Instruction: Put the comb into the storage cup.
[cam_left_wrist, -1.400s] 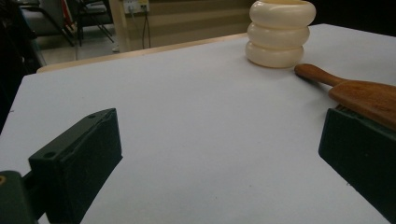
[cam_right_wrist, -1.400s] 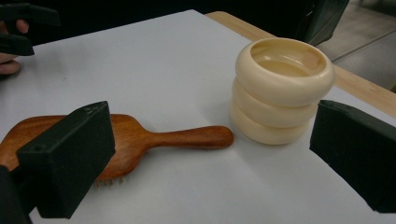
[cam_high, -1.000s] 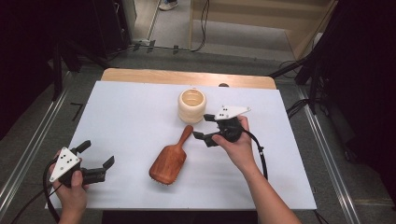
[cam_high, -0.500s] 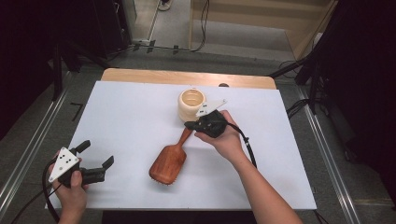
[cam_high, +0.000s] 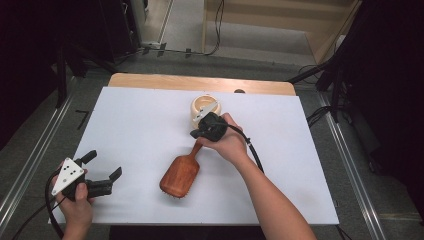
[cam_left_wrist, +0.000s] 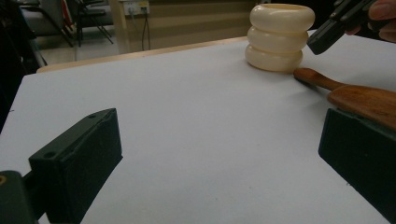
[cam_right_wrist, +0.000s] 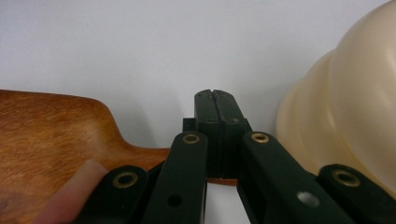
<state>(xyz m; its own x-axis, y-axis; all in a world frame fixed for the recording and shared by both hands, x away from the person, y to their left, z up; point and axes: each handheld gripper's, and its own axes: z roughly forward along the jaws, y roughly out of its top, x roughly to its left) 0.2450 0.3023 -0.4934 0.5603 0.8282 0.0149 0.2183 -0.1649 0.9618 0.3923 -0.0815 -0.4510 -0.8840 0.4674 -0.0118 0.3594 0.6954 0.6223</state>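
A wooden paddle hairbrush (cam_high: 180, 175) lies on the white table top with its handle pointing toward a cream ribbed cup (cam_high: 202, 107). My right gripper (cam_high: 195, 134) hovers just over the handle end, next to the cup. Its pads (cam_right_wrist: 215, 95) are pressed together with nothing between them, and the brush (cam_right_wrist: 46, 135) and cup (cam_right_wrist: 355, 93) lie on either side. My left gripper (cam_high: 105, 164) rests at the near left corner, open and empty (cam_left_wrist: 219, 158). From there I see the cup (cam_left_wrist: 280, 37), the brush (cam_left_wrist: 364, 100) and the right gripper (cam_left_wrist: 336, 23).
The white board (cam_high: 140, 125) covers a wooden table whose bare far edge (cam_high: 200, 82) shows behind it. Metal rails run along both sides on the floor. Cables trail beyond the far edge.
My right gripper has moved left from beside the cup to over the brush handle, and its jaws have gone from open to shut. The left gripper has stayed put.
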